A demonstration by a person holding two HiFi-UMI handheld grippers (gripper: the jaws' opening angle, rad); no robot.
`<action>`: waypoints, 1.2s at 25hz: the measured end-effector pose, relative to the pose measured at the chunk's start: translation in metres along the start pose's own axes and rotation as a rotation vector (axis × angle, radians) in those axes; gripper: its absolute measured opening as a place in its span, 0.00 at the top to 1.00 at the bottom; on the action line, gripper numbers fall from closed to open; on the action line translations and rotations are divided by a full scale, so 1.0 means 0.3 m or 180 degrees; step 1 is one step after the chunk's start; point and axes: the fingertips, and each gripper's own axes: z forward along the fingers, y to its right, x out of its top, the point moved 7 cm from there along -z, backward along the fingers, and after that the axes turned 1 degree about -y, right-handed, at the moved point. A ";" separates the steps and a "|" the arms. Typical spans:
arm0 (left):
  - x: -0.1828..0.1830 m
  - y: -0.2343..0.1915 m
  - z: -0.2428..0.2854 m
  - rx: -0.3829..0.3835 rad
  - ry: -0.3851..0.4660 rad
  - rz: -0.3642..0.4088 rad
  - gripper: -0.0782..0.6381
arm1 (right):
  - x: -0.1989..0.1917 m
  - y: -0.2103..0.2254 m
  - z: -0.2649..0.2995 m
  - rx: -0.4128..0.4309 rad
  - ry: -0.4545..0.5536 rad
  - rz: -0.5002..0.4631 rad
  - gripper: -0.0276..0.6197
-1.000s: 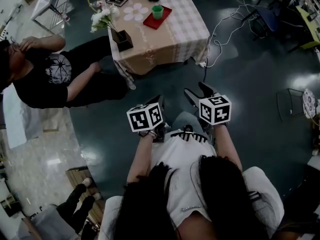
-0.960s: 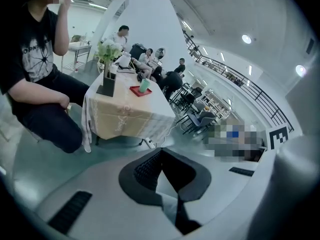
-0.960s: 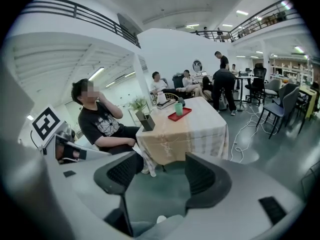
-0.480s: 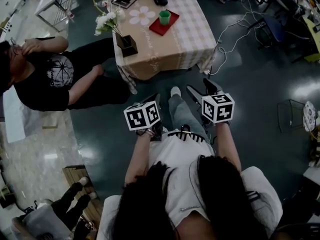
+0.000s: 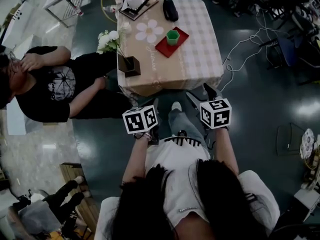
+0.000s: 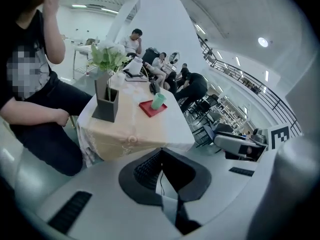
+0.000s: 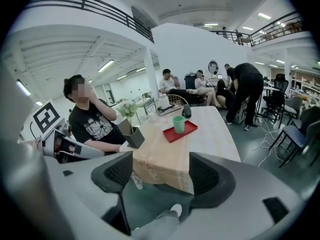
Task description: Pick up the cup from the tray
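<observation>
Head view: the cup (image 5: 172, 37) stands upright at the tray's (image 5: 164, 48) far corner, mid-table (image 5: 200, 54). Both grippers are held at waist height, short of the table's near edge. The left gripper (image 6: 161, 151) is closed and empty. The right gripper's (image 7: 161, 174) jaws are opening wide with nothing between them.

Setting: you stand in big open-plan lab hall. Evidence: mezzanine railing (image 7: 90, 6) overhead, white column (image 7: 149, 69), ceiling strip lights (image 7: 106, 65), polished dark floor (image 5: 260, 114) with loose cables (image 5: 231, 54), office chair (image 7: 296, 129), people seated (image 7: 172, 86) at far desks, cloth-covered table (image 5: 200, 54) mid-floor.
</observation>
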 end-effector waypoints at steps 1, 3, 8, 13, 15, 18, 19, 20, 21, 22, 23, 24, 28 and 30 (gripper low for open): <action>0.025 0.006 0.021 0.0016 -0.0001 -0.0025 0.88 | 0.019 0.026 0.023 0.0028 -0.0028 0.0001 0.44; 0.078 0.030 0.066 0.0035 -0.0003 -0.0023 0.88 | 0.058 0.081 0.066 0.0071 -0.0065 0.0007 0.44; 0.195 0.084 0.171 0.0110 0.0019 -0.0086 0.88 | 0.168 0.196 0.159 0.0177 -0.0090 -0.0138 0.43; 0.285 0.099 0.254 0.0228 0.0013 -0.0206 0.88 | 0.295 0.282 0.242 0.0314 -0.0050 -0.0230 0.41; 0.316 0.106 0.275 0.0269 0.0026 -0.0217 0.88 | 0.334 0.304 0.278 0.0352 -0.0079 -0.0298 0.41; 0.365 0.095 0.305 0.0367 0.0061 -0.0241 0.88 | 0.384 0.323 0.347 0.0407 -0.0085 -0.0349 0.40; 0.380 0.090 0.317 0.0401 0.0074 -0.0243 0.88 | 0.399 0.329 0.369 0.0419 -0.0092 -0.0382 0.40; 0.394 0.084 0.327 0.0425 0.0089 -0.0240 0.88 | 0.414 0.333 0.391 0.0428 -0.0102 -0.0419 0.40; 0.411 0.077 0.337 0.0441 0.0105 -0.0236 0.88 | 0.429 0.333 0.414 0.0439 -0.0108 -0.0461 0.40; 0.429 0.068 0.345 0.0452 0.0122 -0.0234 0.88 | 0.446 0.329 0.439 0.0453 -0.0108 -0.0507 0.39; 0.450 0.060 0.354 0.0455 0.0141 -0.0233 0.88 | 0.463 0.323 0.463 0.0470 -0.0109 -0.0555 0.39; 0.470 0.053 0.364 0.0453 0.0157 -0.0229 0.88 | 0.478 0.317 0.487 0.0487 -0.0116 -0.0600 0.39; 0.544 0.014 0.403 0.0482 0.0131 -0.0171 0.88 | 0.518 0.293 0.588 0.0512 -0.0201 -0.0680 0.38; 0.595 -0.010 0.422 0.0475 0.0132 -0.0177 0.88 | 0.537 0.283 0.639 0.0512 -0.0276 -0.0723 0.37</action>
